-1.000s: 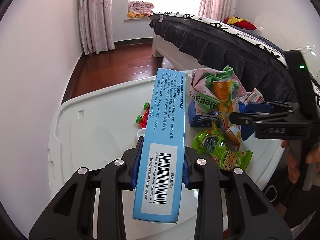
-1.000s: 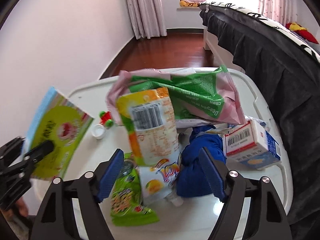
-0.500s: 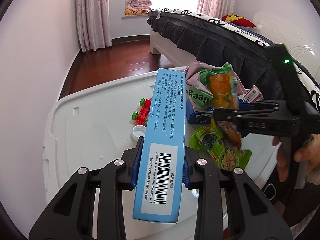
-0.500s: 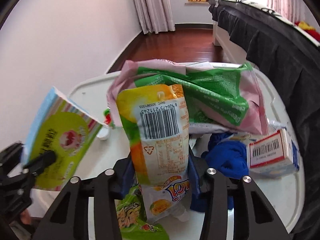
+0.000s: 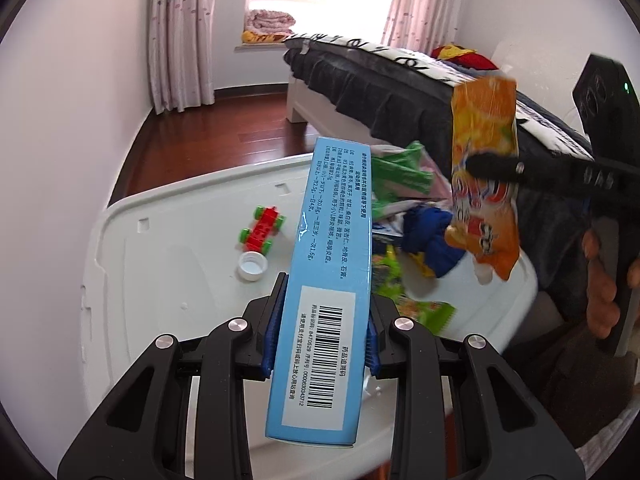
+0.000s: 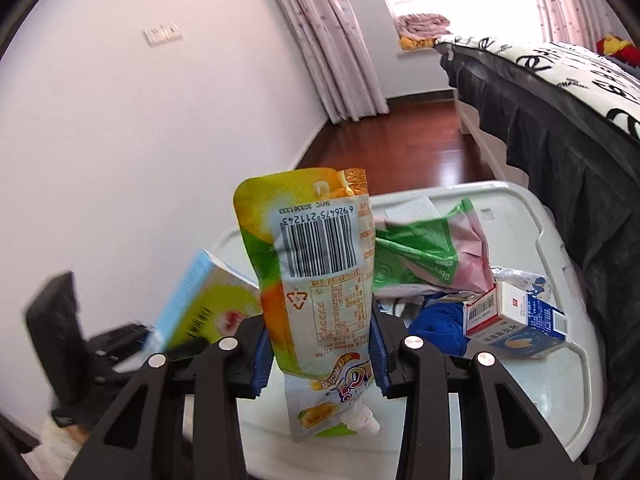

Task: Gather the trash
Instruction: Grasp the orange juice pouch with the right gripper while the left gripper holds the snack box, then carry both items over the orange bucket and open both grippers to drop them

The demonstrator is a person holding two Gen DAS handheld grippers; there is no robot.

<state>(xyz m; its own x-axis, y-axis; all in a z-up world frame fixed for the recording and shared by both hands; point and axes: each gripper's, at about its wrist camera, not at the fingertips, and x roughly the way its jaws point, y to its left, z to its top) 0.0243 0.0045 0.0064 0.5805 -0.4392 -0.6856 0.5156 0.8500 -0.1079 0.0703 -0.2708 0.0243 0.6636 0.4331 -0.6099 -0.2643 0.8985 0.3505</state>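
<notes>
My left gripper (image 5: pixel 320 332) is shut on a long light-blue carton (image 5: pixel 326 292) with a barcode and holds it above the white table (image 5: pixel 168 264). My right gripper (image 6: pixel 318 350) is shut on an orange juice pouch (image 6: pixel 316 280), lifted clear of the table, spout hanging down; the pouch also shows in the left wrist view (image 5: pixel 484 176). The blue carton also shows in the right wrist view (image 6: pixel 200 304). A green-and-pink snack bag (image 6: pixel 432 256), a blue cloth (image 6: pixel 440 324), a small milk carton (image 6: pixel 516 320) and a green wrapper (image 5: pixel 416 304) lie on the table.
A red toy car with green wheels (image 5: pixel 264 230) and a white bottle cap (image 5: pixel 253 266) lie on the table's left part. A bed with a dark skirt (image 6: pixel 560 128) stands right beside the table. A white wall (image 6: pixel 140 140) is on the left.
My right gripper closed on the orange pouch and lifted it up off the pile. My left gripper kept hold of the blue carton and shifted slightly.
</notes>
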